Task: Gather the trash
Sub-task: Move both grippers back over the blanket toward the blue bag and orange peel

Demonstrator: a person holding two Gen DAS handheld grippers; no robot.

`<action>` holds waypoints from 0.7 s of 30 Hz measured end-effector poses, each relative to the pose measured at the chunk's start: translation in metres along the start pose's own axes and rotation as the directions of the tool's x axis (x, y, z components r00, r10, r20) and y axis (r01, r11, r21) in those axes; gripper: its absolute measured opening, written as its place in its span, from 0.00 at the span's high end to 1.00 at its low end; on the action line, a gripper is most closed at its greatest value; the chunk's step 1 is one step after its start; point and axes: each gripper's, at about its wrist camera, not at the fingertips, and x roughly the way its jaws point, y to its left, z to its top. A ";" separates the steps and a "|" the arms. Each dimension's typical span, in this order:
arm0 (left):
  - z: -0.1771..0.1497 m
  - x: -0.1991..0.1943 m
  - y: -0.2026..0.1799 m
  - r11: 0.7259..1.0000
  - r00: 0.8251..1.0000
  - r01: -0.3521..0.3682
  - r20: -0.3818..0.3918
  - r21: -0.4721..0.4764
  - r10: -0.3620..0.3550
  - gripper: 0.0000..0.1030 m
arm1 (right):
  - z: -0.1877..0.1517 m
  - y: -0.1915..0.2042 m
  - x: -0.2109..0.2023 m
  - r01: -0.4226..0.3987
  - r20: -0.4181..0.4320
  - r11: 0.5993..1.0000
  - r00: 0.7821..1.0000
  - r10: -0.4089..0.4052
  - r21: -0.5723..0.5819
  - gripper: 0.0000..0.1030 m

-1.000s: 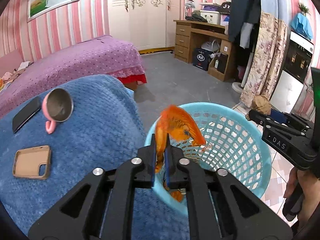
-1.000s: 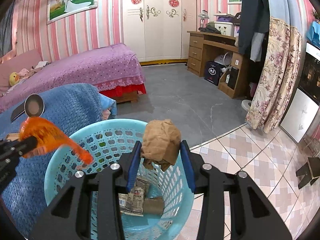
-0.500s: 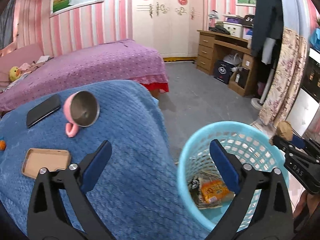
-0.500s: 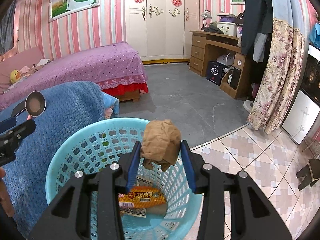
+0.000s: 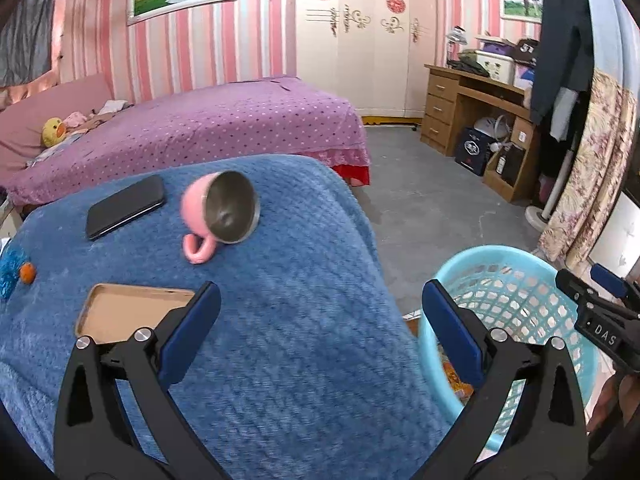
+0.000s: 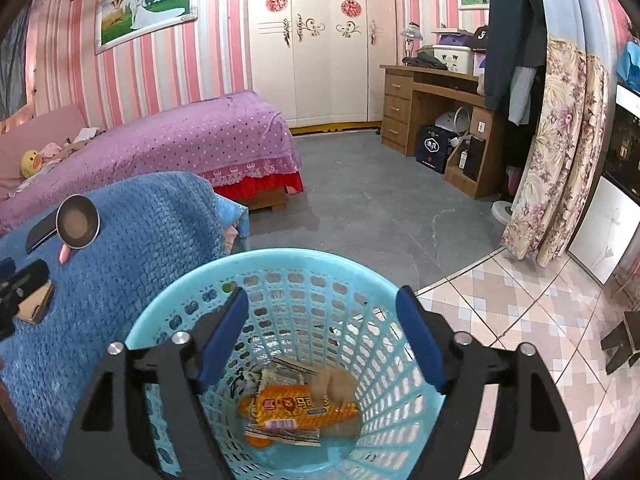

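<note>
Below the opening right tool (image 6: 320, 332), brown paper wad (image 6: 334, 384) lies in basket (image 6: 180, 304).

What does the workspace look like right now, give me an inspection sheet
Surface: blue blanket over a table.
Job's things: basket on the floor; orange wrapper and brown paper inside.
Clutter: pink cup on its side, phone, phone case, small orange bit.
Grippers: left claw open, empty; right claw opening over the basket, empty.
Cables: nothing seen.
Surroundings: bed, desk.
</note>
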 end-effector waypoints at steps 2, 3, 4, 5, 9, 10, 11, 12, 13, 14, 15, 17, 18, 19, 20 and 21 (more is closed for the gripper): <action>0.000 -0.004 0.012 1.000 1.000 -0.003 0.004 -0.018 0.003 0.05 | 0.000 0.008 0.000 0.014 0.004 1.000 1.000 -0.014 -0.012 0.17; 0.000 -0.006 0.018 1.000 1.000 -0.006 0.006 -0.024 0.006 0.05 | 0.001 0.012 0.000 0.018 0.008 1.000 1.000 -0.017 -0.015 0.14; 0.001 -0.008 0.022 1.000 1.000 -0.010 0.007 -0.025 0.010 0.05 | 0.001 0.014 -0.001 0.018 0.009 1.000 1.000 -0.018 -0.017 0.14; 0.000 -0.010 0.027 1.000 1.000 -0.017 0.010 -0.025 0.017 0.05 | 0.001 0.016 -0.001 0.020 0.010 1.000 1.000 -0.020 -0.018 0.13; 0.001 -0.017 0.050 0.998 0.998 -0.057 0.021 -0.023 0.057 0.05 | 0.003 0.028 -0.001 0.032 0.018 0.999 0.999 -0.031 -0.019 0.08; 0.002 -0.018 0.056 0.998 0.998 -0.062 0.022 -0.028 0.063 0.05 | 0.003 0.032 -0.001 0.032 0.019 0.999 0.999 -0.031 -0.020 0.08; 0.002 -0.020 0.062 0.997 0.998 -0.066 0.023 -0.033 0.066 0.05 | 0.004 0.035 -0.001 0.029 0.018 0.999 0.999 -0.028 -0.020 0.08; 0.002 -0.021 0.070 0.997 0.997 -0.069 0.025 -0.039 0.070 0.05 | 0.005 0.038 -0.001 0.025 0.018 0.999 1.000 -0.025 -0.021 0.08; 0.002 -0.022 0.077 0.996 0.997 -0.072 0.026 -0.044 0.073 0.05 | 0.005 0.043 0.000 0.022 0.017 0.999 1.000 -0.022 -0.023 0.08; 0.002 -0.023 0.086 0.996 0.997 -0.076 0.026 -0.049 0.077 0.05 | 0.005 0.047 0.000 0.022 0.017 0.999 1.000 -0.022 -0.028 0.08; 0.002 -0.024 0.095 0.995 0.996 -0.080 0.027 -0.054 0.082 0.05 | 0.005 0.052 0.001 0.023 0.017 0.999 1.000 -0.022 -0.033 0.08; 0.001 -0.024 0.110 0.994 0.995 -0.091 0.027 -0.057 0.093 0.05 | 0.005 0.061 0.002 0.017 0.014 0.999 1.000 -0.016 -0.043 0.08; 0.001 -0.024 0.117 0.993 0.994 -0.101 0.028 -0.054 0.103 0.05 | 0.005 0.067 0.002 0.011 0.013 0.999 1.000 -0.011 -0.047 0.08; 0.001 -0.025 0.122 0.992 0.993 -0.112 0.030 -0.051 0.113 0.05 | 0.005 0.071 0.002 0.009 0.011 0.999 1.000 -0.008 -0.051 0.08; 0.000 -0.025 0.131 0.991 0.991 -0.127 0.034 -0.049 0.128 0.05 | 0.005 0.075 0.002 0.005 0.009 0.999 1.000 -0.004 -0.053 0.08; 0.000 -0.025 0.137 0.990 0.990 -0.136 0.036 -0.048 0.138 0.05 | 0.005 0.081 0.003 -0.001 0.007 0.998 1.000 0.002 -0.055 0.08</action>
